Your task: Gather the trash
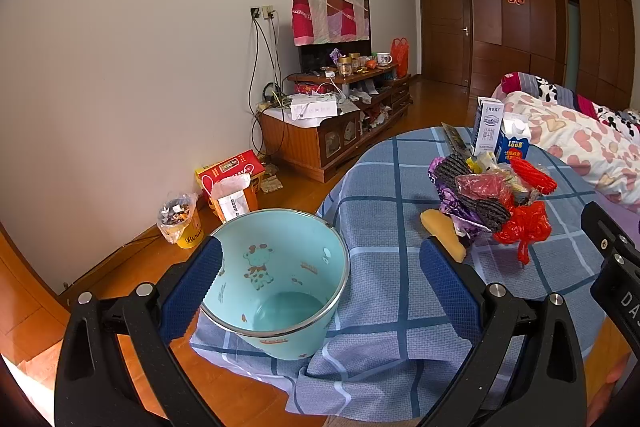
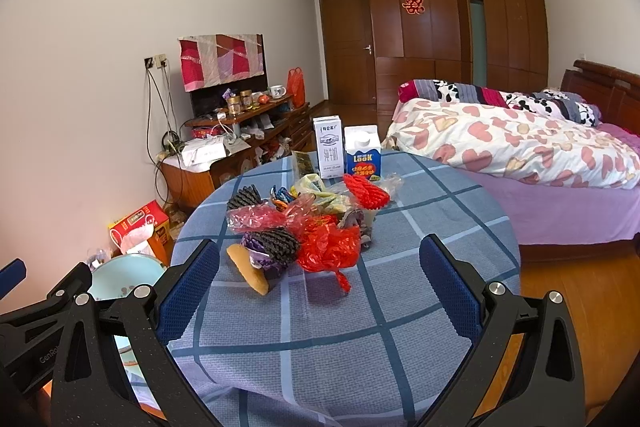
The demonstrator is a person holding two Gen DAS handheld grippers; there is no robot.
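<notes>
A pile of trash (image 2: 312, 223) lies mid-table on the blue checked cloth (image 2: 440, 227): red plastic bags, dark netted wrappers, purple foil and a yellow-brown scrap (image 2: 250, 269). Two milk cartons (image 2: 328, 151) stand behind the pile. My right gripper (image 2: 320, 279) is open just short of the pile, touching nothing. A light blue bin (image 1: 280, 279) with a giraffe print sits empty at the table's left edge. My left gripper (image 1: 320, 267) is open around the bin's near side. Its left finger crosses the rim; the right finger stands clear of it.
A bed (image 2: 520, 147) with a heart-print quilt lies right of the table. A cluttered TV cabinet (image 1: 332, 131) stands along the left wall. On the wooden floor sit a red box (image 1: 230, 173) and a yellow bucket (image 1: 180, 223) lined with a filled bag.
</notes>
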